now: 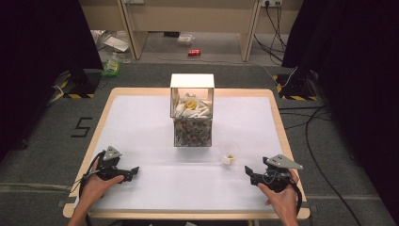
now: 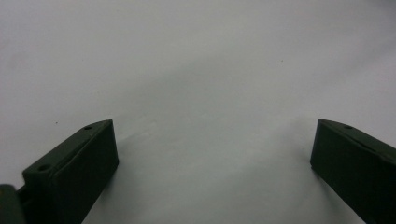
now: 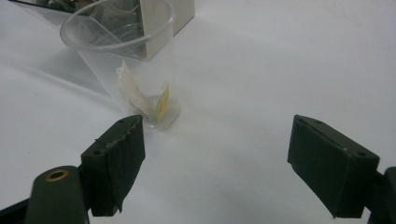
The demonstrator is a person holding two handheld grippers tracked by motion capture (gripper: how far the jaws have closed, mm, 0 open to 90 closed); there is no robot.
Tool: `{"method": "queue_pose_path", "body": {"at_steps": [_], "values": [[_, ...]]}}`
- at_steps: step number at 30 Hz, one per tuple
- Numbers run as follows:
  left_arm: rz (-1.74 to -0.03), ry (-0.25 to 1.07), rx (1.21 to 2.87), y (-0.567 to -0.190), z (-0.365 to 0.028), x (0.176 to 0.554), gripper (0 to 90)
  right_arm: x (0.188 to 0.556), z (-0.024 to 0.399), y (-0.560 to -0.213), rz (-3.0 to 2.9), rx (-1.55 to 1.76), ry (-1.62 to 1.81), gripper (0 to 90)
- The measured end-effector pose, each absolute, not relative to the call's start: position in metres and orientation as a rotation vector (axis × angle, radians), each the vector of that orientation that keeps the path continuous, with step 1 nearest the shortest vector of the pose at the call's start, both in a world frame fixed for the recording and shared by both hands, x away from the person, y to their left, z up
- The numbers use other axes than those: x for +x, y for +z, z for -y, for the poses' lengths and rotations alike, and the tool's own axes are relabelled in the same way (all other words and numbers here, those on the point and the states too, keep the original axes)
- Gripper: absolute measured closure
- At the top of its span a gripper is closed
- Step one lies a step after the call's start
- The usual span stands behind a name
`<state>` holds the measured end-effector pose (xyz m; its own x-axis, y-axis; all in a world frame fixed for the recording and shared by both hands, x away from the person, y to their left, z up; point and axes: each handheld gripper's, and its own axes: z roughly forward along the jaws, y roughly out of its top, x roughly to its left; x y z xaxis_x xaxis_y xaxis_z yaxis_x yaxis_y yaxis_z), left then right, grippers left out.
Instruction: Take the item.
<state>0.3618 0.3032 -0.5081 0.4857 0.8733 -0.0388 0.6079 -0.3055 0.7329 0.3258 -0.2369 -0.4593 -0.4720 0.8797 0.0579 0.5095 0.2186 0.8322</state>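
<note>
**Both grippers at rest on the worktop, jaws spread, nothing held**

The white worktop (image 1: 141,122) carries a clear box (image 1: 192,110) at its centre, standing upright and packed with small sachets, white ones on top and darker ones below. A clear plastic cup (image 1: 229,154) stands near and to the right of the box, apart from it. In the right gripper view the cup (image 3: 126,60) is upright and holds a few pale and yellow sachets (image 3: 144,98) at its bottom.

The left gripper (image 1: 133,172) lies at the near left of the worktop, held in the person's left hand (image 1: 96,184). Its jaws are spread wide over bare white surface, pinching nothing.

The right gripper (image 1: 248,173) lies at the near right, held in the right hand (image 1: 282,197). Its jaws are likewise spread and empty; the cup stands just beyond the left-hand jaw in its own view, not between the two.

On the floor beyond the worktop lies a red can (image 1: 194,52).
</note>
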Motion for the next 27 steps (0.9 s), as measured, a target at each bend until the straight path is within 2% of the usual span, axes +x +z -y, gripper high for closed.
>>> {"method": "queue_pose_path", "body": {"at_steps": [27], "values": [[-1.218,0.486,2.033,-0.508,-0.303,0.362,0.1,0.304,0.239,-0.481,-2.147,1.297,1.069,17.2]]}}
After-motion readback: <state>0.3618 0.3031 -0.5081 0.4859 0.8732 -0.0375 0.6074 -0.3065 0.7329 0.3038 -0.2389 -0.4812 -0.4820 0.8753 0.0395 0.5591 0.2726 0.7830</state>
